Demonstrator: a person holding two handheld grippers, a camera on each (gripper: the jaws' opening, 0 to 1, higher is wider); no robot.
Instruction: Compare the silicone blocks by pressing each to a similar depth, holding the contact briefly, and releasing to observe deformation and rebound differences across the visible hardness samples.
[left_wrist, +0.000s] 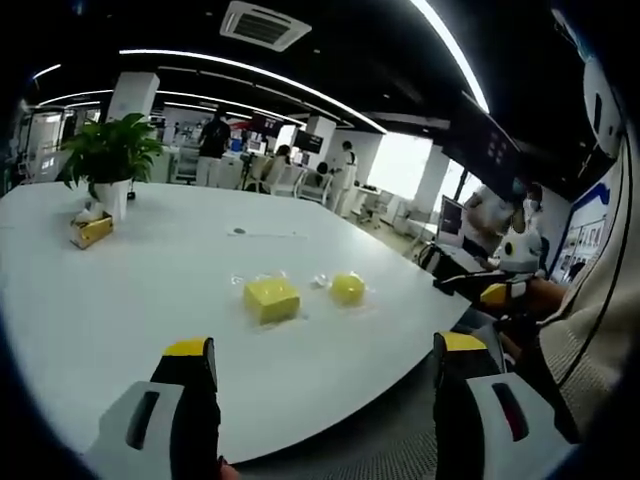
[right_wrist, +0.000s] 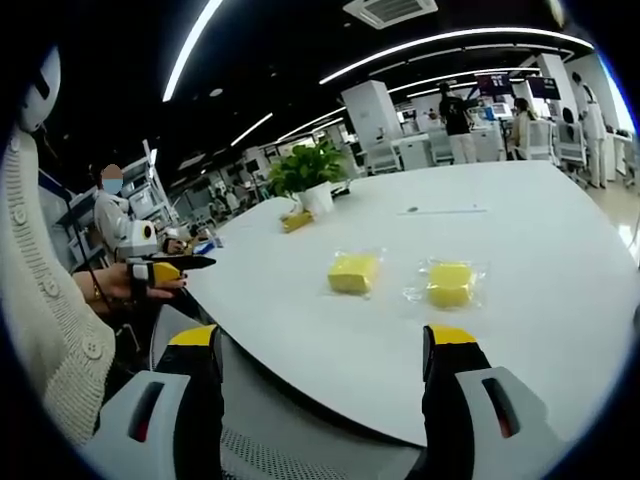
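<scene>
Both grippers, left gripper and right gripper, jaws spread and empty, held back for approach; two blocks ahead between jaws, unpressed.

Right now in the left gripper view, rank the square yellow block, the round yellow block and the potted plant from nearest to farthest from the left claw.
1. Square yellow block, table centre, nearest.
2. Round yellow block, to its right.
3. Potted plant, far left.

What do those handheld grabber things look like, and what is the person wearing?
Each gripper, left and right, has two black fingers with yellow tips, rising from pale grey housings with dark slots. The person wears a cream knitted cardigan with buttons; its ribbed sleeve shows in the left gripper view.
</scene>
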